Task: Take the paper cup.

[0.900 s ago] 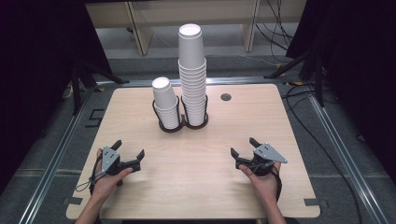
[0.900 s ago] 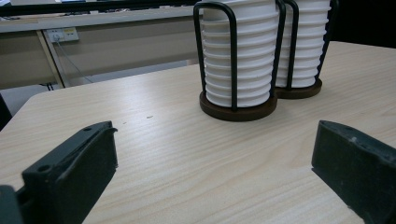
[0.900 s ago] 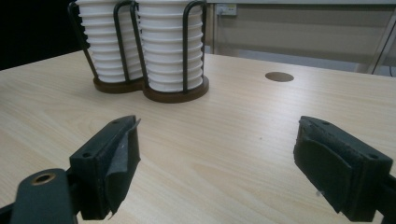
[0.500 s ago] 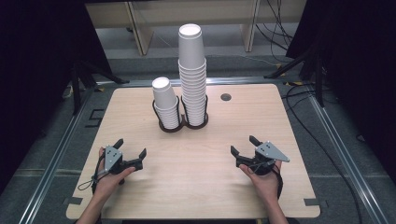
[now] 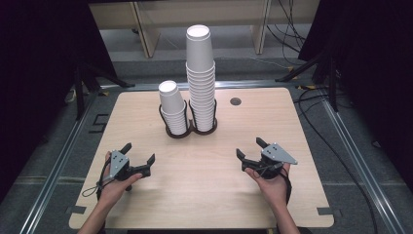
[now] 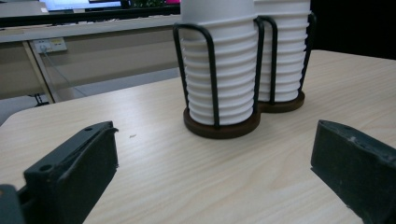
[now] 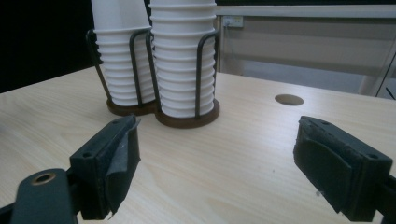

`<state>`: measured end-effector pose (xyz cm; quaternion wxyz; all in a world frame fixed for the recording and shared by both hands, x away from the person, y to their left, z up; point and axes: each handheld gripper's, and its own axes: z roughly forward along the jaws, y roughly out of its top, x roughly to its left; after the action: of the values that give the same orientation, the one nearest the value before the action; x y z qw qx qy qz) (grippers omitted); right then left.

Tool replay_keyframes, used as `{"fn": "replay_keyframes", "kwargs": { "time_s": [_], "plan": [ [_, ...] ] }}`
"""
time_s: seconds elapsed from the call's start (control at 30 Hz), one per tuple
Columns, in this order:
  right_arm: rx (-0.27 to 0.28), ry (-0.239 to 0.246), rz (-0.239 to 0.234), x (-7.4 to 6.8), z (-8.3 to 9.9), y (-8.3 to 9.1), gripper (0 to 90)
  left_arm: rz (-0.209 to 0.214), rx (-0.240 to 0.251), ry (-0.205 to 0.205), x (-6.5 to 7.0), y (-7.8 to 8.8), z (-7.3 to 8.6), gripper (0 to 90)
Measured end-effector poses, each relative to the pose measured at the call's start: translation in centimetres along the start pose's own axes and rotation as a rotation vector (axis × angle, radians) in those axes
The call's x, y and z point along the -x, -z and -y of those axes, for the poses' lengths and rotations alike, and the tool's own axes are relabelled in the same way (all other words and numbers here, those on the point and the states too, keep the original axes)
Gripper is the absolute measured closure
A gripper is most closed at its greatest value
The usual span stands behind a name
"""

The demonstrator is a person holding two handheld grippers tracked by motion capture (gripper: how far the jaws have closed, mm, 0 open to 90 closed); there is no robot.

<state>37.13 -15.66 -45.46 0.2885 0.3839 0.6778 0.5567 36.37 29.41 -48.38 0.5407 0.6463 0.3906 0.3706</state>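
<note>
Nothing lies between the hands and the black wire holder point(image 5: 191, 127) at the far middle of the desk point(image 5: 204, 195); a round cable hole point(image 5: 235, 101) sits to its right. The short cup stack point(image 5: 172, 107) and tall cup stack point(image 5: 201, 78) stand upright, rims down. Left tongs point(image 5: 139, 158) and right tongs point(image 5: 249, 148) gape wide, empty, well apart from the cups.

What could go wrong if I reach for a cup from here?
1. The tall stack rises well above its wire holder, so a sideways nudge from a gripper could likely tip the upper cups.
2. The short stack leans slightly and stands right beside the tall one; reaching for one may bump the other.
3. The cups nest tightly, so lifting the top cup might drag more along. Both the left gripper and the right gripper are open and empty.
</note>
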Motion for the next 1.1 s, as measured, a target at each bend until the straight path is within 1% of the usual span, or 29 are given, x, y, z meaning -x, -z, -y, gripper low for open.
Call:
{"fn": "replay_keyframes", "kwargs": {
  "time_s": [0.03,0.07,0.1,0.13,0.17,0.2,0.23,0.27,0.3,0.33,0.37,0.4,0.43,0.47,0.5,0.53,0.57,0.6,0.67,0.7,0.73,0.77,0.8,0.83,0.87,0.93,1.03,1.07,1.1],
  "plan": [
    [-0.009,0.006,-0.011,0.1,-0.2,0.0,15.2,0.001,0.002,0.003,0.2,-0.3,-0.5,0.3],
    [-0.009,0.006,-0.011,0.1,-0.2,0.0,15.2,0.001,0.002,0.003,0.2,-0.3,-0.5,0.3],
    [0.001,0.013,-0.015,0.1,-0.8,-0.4,15.2,0.018,0.02,-0.004,0.3,-0.8,-1.2,0.3],
    [0.005,-0.008,-0.02,0.0,-1.0,-0.5,15.2,0.03,0.019,-0.015,0.5,-1.1,-1.8,0.2],
    [0.014,-0.008,-0.013,0.1,-1.3,-0.6,15.2,0.037,0.021,-0.02,0.5,-1.4,-2.2,0.0],
    [0.014,-0.007,-0.014,0.1,-1.6,-0.7,15.2,0.051,0.052,-0.022,0.7,-1.9,-2.7,0.0],
    [0.014,-0.007,-0.014,0.1,-1.6,-0.7,15.2,0.051,0.052,-0.022,0.7,-1.9,-2.7,0.0],
    [0.031,-0.002,-0.021,0.2,-2.4,-1.2,15.2,0.065,0.039,-0.035,0.8,-2.1,-3.4,0.0],
    [0.04,0.018,-0.034,0.3,-2.7,-1.5,15.2,0.084,0.062,-0.032,1.0,-2.7,-4.2,0.0],
    [0.026,-0.005,-0.038,0.1,-3.0,-1.6,15.2,0.09,0.053,-0.04,1.1,-3.0,-4.7,0.0],
    [0.054,0.027,-0.035,0.2,-3.5,-1.9,15.2,0.095,0.061,-0.045,1.2,-3.3,-5.0,0.0],
    [0.043,0.01,-0.038,0.1,-3.8,-2.0,15.2,0.106,0.09,-0.05,1.3,-3.8,-5.3,0.0],
    [0.056,0.028,-0.037,0.1,-4.2,-2.3,15.2,0.109,0.094,-0.058,1.4,-4.0,-5.7,0.0],
    [0.044,0.023,-0.043,0.0,-4.6,-2.4,15.2,0.109,0.074,-0.065,1.5,-4.1,-6.1,0.0],
    [0.044,0.023,-0.043,0.0,-4.6,-2.4,15.2,0.109,0.074,-0.065,1.5,-4.1,-6.1,0.0],
    [0.051,0.023,-0.053,-0.1,-5.4,-3.0,15.2,0.118,0.087,-0.067,1.8,-4.8,-7.0,0.0],
    [0.051,0.023,-0.053,-0.1,-5.4,-3.0,15.2,0.118,0.087,-0.067,1.8,-4.8,-7.0,0.0],
    [0.063,0.03,-0.047,-0.2,-6.1,-3.4,15.2,0.132,0.104,-0.078,2.1,-5.4,-7.6,0.0],
    [0.052,0.03,-0.056,-0.3,-6.4,-3.5,15.2,0.137,0.096,-0.086,2.2,-5.6,-7.9,0.0],
    [0.074,0.043,-0.057,-0.3,-7.1,-4.1,15.1,0.146,0.11,-0.086,2.7,-6.2,-8.5,0.0],
    [0.08,0.059,-0.06,-0.2,-7.4,-4.3,15.2,0.146,0.103,-0.096,2.8,-6.4,-8.8,0.0],
    [0.07,0.037,-0.067,-0.4,-7.7,-4.5,15.2,0.146,0.103,-0.096,2.8,-6.4,-8.8,0.0],
    [0.072,0.044,-0.061,-0.4,-8.1,-4.7,15.2,0.158,0.119,-0.106,3.1,-7.0,-9.5,0.0],
    [0.085,0.052,-0.062,-0.4,-8.3,-5.0,15.2,0.16,0.122,-0.113,3.2,-7.3,-9.9,0.0],
    [0.087,0.041,-0.066,-0.5,-8.6,-5.1,15.2,0.165,0.126,-0.116,3.4,-7.6,-10.2,0.0],
    [0.095,0.07,-0.071,-0.3,-9.4,-5.5,15.2,0.174,0.132,-0.129,3.6,-8.3,-11.0,0.0],
    [0.099,0.059,-0.071,-0.3,-10.2,-5.9,15.2,0.178,0.132,-0.144,3.8,-8.8,-11.6,0.0],
    [0.112,0.05,-0.075,-0.3,-10.5,-6.1,15.2,0.183,0.137,-0.149,4.0,-9.4,-12.2,0.0],
    [0.113,0.057,-0.069,-0.2,-10.8,-6.1,15.2,0.183,0.137,-0.149,4.0,-9.4,-12.2,0.0]
  ]
}}
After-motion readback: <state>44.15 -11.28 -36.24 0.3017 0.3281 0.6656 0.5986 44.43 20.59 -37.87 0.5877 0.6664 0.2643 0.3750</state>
